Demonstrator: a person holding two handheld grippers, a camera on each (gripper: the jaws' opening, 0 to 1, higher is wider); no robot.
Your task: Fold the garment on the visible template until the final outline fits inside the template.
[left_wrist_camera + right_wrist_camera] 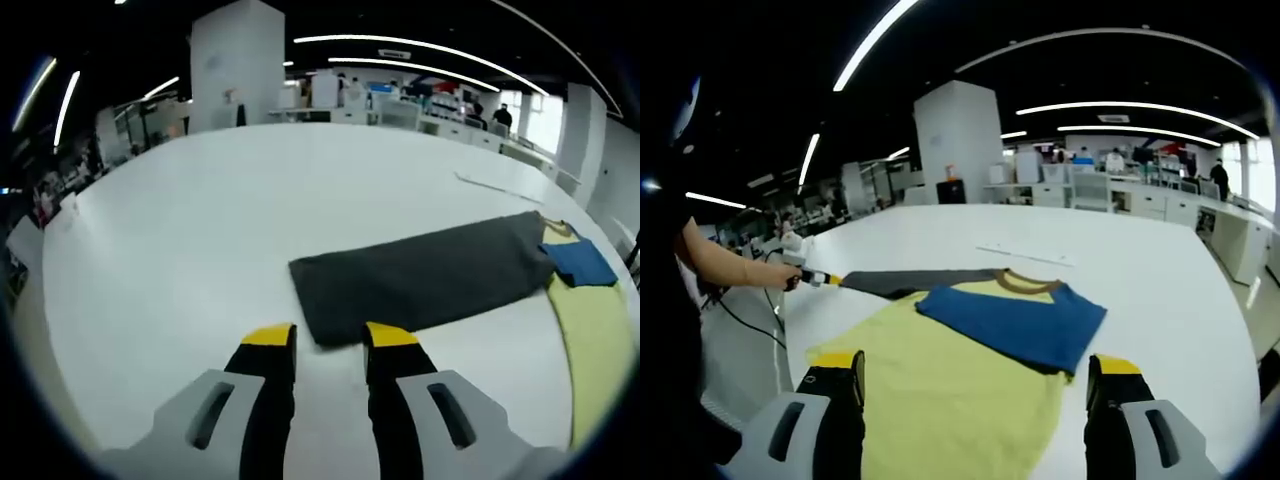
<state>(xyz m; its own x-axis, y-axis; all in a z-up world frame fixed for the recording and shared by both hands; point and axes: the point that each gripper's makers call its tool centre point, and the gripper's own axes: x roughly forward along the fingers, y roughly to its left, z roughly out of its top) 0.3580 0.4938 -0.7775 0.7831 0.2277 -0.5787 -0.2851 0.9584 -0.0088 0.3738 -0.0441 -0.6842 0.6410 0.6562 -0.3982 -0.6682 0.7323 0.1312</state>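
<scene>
A T-shirt lies flat on the white table (200, 230). It has a yellow body (940, 390), a brown collar (1025, 283), a blue sleeve (1015, 322) folded across its chest, and a dark grey sleeve (420, 275) stretched straight out. My left gripper (330, 337) is open, its yellow-tipped jaws on either side of the grey sleeve's near end. In the right gripper view a hand holds that left gripper (815, 278) at the tip of the grey sleeve (905, 282). My right gripper (977, 363) stands wide open over the yellow hem, holding nothing.
A thin pale strip (1025, 255) lies on the table beyond the collar. The person's arm (730, 262) reaches in from the left edge, with a cable hanging below it. Desks, pillars and people stand far behind the table.
</scene>
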